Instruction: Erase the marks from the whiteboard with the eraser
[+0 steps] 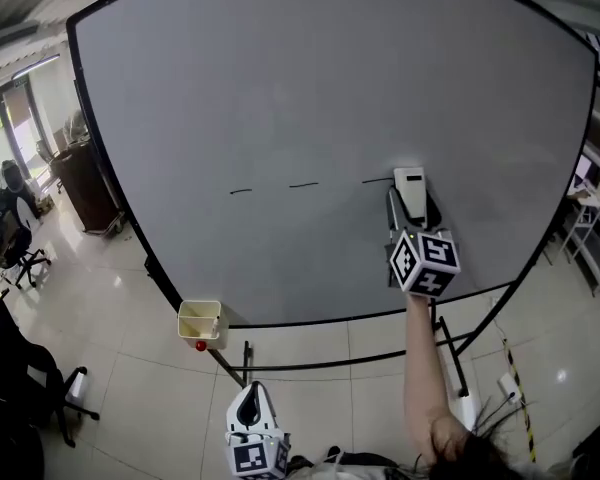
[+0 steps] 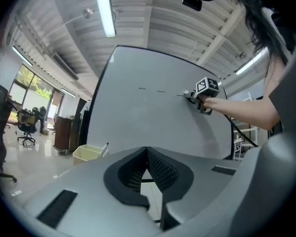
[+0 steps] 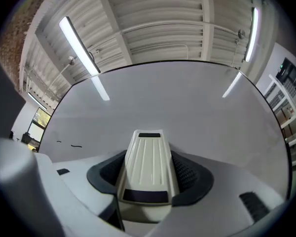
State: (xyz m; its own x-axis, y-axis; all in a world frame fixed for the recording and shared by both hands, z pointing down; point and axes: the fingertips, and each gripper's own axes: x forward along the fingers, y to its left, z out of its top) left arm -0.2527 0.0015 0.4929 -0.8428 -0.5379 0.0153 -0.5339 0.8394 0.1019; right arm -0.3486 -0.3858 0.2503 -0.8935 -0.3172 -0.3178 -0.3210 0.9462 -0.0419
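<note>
The whiteboard fills the head view and carries three short black dash marks in a row. The white eraser lies flat against the board at the right end of the rightmost dash. My right gripper is shut on it, and its marker cube is below. In the right gripper view the eraser sits between the black pads, and two marks show far left. My left gripper hangs low, away from the board, shut on nothing; its pads meet at the tip.
A pale yellow bin holding a marker hangs at the board's lower left edge. The black stand legs run across the tiled floor below. Office chairs and a dark cabinet stand at the left, white shelving at the right.
</note>
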